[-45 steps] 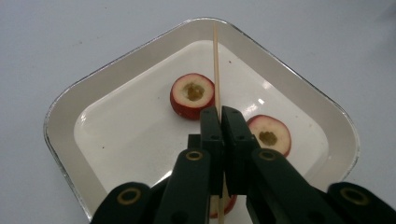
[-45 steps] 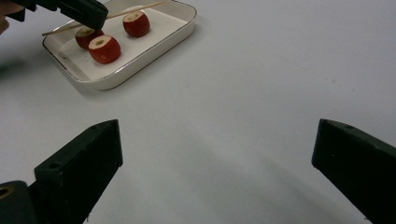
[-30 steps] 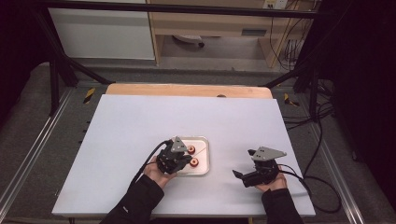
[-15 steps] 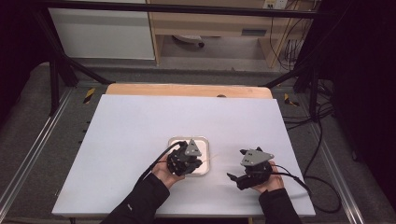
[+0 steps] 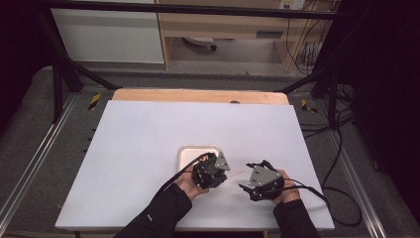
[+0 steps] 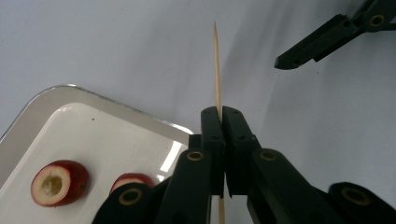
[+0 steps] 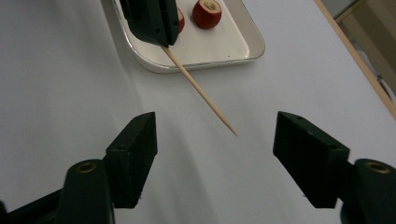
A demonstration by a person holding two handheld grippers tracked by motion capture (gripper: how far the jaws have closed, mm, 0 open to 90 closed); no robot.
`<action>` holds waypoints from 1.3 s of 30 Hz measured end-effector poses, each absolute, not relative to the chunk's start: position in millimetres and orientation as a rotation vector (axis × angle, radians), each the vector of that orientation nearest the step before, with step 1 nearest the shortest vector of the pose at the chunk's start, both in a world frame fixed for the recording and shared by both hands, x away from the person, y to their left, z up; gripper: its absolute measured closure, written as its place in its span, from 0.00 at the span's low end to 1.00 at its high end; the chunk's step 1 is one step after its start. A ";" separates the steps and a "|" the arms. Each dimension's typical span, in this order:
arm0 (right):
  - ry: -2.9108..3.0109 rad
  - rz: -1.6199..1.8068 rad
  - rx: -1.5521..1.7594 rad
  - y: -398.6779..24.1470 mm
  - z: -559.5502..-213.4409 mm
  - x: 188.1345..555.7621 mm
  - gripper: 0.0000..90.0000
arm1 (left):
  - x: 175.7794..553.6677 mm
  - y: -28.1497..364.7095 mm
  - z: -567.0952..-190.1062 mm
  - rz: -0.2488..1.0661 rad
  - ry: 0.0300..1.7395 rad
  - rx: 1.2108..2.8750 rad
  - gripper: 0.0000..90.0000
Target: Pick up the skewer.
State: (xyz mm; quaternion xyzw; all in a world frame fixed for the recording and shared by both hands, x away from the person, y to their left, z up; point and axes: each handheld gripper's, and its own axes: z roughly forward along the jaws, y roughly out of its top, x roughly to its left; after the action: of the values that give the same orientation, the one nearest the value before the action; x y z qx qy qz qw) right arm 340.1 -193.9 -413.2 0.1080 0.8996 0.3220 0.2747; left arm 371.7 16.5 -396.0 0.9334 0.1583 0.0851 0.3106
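Note:
My left gripper (image 6: 222,112) is shut on a thin wooden skewer (image 6: 217,70), whose pointed end sticks out beyond the jaws. In the high view the left gripper (image 5: 224,174) sits at the front right corner of a white tray (image 5: 185,151). The tray holds two red cored fruit pieces (image 6: 58,182) (image 6: 130,179). My right gripper (image 7: 215,135) faces it with jaws apart; they have just been closing. The skewer (image 7: 201,93) tip points into the gap and touches neither pad. In the high view the right gripper (image 5: 246,177) is just to the right of the left one.
The tray rim (image 7: 243,44) lies beyond the left gripper (image 7: 152,21) in the right gripper view. A white sheet (image 5: 148,129) covers the table, with a wooden edge (image 5: 198,95) at the back. Cables (image 5: 307,188) trail from both grippers toward the front.
The left gripper has moved right, off the tray, carrying the skewer toward the right gripper. The right gripper has shifted a little left and its jaws have narrowed.

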 end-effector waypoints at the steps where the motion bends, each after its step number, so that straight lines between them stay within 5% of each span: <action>1: 2.415 0.856 0.269 -193.8 -413.2 339.2 0.38 | 371.3 12.4 -396.0 0.222 0.403 2.473 0.98; 24: 2.391 0.629 -0.147 -188.0 -424.3 331.4 0.86 | 363.5 -10.8 -398.3 0.183 0.310 2.517 0.98; 39: 2.374 0.531 -0.256 -182.6 -427.1 327.7 0.99 | 363.1 -8.7 -395.9 0.194 0.310 2.509 0.97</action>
State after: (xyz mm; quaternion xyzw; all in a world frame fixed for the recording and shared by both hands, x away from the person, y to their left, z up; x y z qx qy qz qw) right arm 327.7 -182.6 -427.1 -0.0983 0.9124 0.2040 0.3410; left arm 363.1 -8.7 -395.9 0.9444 0.1167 0.0731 0.2985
